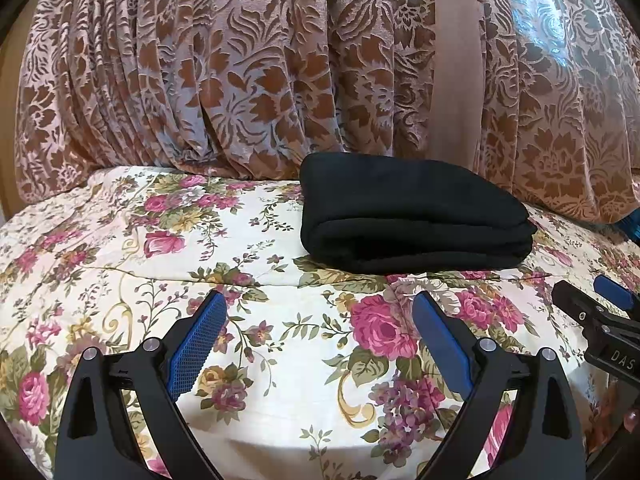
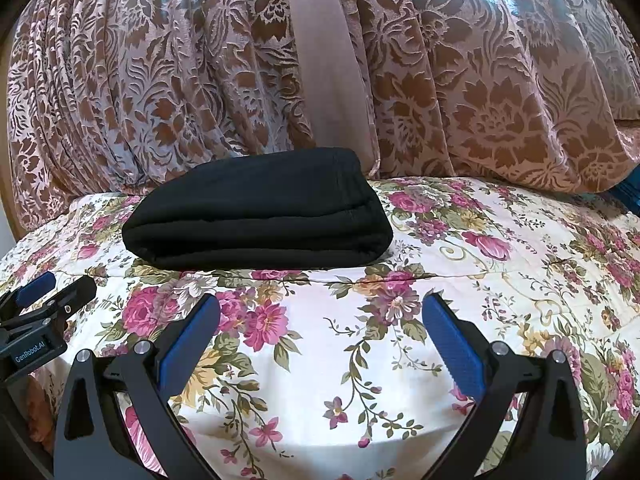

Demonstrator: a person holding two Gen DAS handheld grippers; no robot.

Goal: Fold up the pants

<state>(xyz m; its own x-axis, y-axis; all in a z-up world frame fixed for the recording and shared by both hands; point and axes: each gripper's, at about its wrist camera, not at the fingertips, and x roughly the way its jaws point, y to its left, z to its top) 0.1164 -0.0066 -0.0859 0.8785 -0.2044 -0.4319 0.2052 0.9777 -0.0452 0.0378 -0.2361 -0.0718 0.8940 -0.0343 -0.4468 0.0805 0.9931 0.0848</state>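
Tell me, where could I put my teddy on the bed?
Bare floral bedspread lies left of the folded black pants, up to the curtain. More lies right of them in the right view. Between the pants and both open claws, left claw and right claw, is free but tighter.

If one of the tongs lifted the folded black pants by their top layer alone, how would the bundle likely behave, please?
The black pants look like soft fabric in stacked layers, so they would probably sag and unfold rather than lift as one block. They likely will not roll, lying flat on the floral bedspread. Pushed, the cloth may bunch instead of sliding.
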